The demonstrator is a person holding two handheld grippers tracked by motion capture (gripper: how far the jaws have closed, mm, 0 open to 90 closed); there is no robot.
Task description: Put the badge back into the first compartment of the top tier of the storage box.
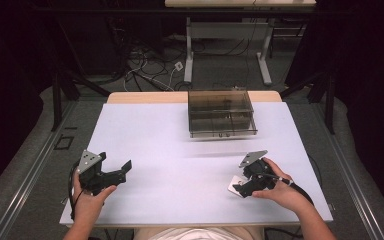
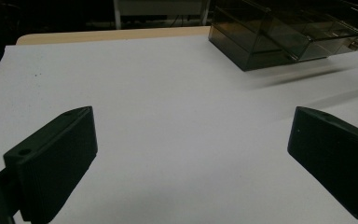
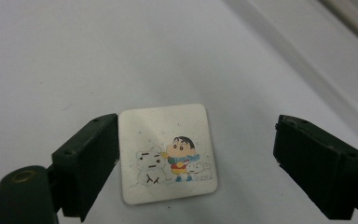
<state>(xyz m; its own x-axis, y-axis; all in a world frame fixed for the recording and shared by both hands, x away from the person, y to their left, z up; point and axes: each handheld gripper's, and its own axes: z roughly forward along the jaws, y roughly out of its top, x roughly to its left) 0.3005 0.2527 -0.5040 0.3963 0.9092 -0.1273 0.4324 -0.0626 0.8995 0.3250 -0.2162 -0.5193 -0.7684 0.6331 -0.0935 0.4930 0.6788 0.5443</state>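
Looking along the right gripper [image 3: 196, 154], jaws spread wide astride a square cartoon tile [image 3: 168, 154] flat on the white table [image 3: 74, 56], left jaw touching its edge. High view: tile's just a pale square, w/ smoky clear box [image 1: 221, 112] far centre. Left gripper [image 2: 191, 158] gapes wide over bare table.

Bare table [image 1: 180, 145] between hands; smoky box [image 1: 221, 112] blocks far edge

Your left hand [image 1: 91, 197] holds the left gripper [image 1: 121, 172] low at the near left, jaws spread wide and pointing forward-right. Your right hand [image 1: 280, 190] grips the right gripper [image 1: 241, 187] at the near right — jaws also wide apart, aimed down and leftward.
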